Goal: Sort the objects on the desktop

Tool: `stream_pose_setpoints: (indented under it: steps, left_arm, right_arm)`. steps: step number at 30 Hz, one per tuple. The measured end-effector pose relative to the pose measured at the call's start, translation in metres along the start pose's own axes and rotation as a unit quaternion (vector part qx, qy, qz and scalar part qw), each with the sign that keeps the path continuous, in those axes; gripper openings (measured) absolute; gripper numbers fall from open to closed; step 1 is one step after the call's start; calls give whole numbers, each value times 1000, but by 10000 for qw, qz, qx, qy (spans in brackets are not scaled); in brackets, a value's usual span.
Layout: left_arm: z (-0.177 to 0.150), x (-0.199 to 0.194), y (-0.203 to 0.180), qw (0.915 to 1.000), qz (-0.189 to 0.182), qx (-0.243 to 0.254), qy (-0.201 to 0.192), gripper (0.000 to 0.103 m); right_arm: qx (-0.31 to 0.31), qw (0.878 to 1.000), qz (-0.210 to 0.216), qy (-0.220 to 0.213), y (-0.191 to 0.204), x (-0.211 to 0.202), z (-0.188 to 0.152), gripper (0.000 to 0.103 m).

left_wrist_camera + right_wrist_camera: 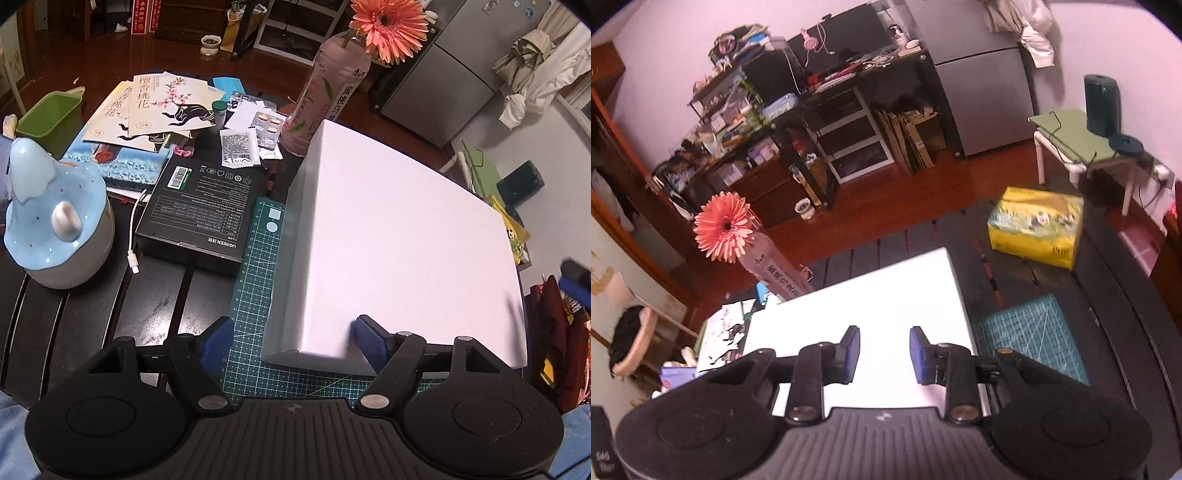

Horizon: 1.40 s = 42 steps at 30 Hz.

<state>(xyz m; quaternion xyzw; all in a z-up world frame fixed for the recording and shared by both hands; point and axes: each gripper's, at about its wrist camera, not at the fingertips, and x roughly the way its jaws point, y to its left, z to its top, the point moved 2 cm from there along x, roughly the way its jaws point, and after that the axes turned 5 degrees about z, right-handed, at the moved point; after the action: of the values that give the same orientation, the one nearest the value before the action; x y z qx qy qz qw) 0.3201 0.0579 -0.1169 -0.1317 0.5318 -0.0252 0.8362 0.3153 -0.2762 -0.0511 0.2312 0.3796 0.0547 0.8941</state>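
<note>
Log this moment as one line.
left tool: open, at white box corner | right tool: open, empty, above box | box: tilted on green mat

Right gripper (pixel 884 354), jaws apart, seemingly above white box (pixel 871 295).

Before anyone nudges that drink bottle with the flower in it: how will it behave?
The bottle is tall and narrow, so it likely tips rather than slides. The big orange flower up top probably adds some top-heaviness. The white box stands close beside it and could block a fall that way.

Both grippers, left gripper (pixel 293 341) and right gripper (pixel 884 354), are black plastic with ribbed blue pads and silver screws
</note>
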Motion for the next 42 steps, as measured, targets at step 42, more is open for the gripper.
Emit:
stream_pose_setpoints:
  steps: [42]
  left_arm:
    - [4,7,4,9999,-90,-118,77,82]
  right_arm:
    - [-399,9885,-1371,488,-22,131,52,1]
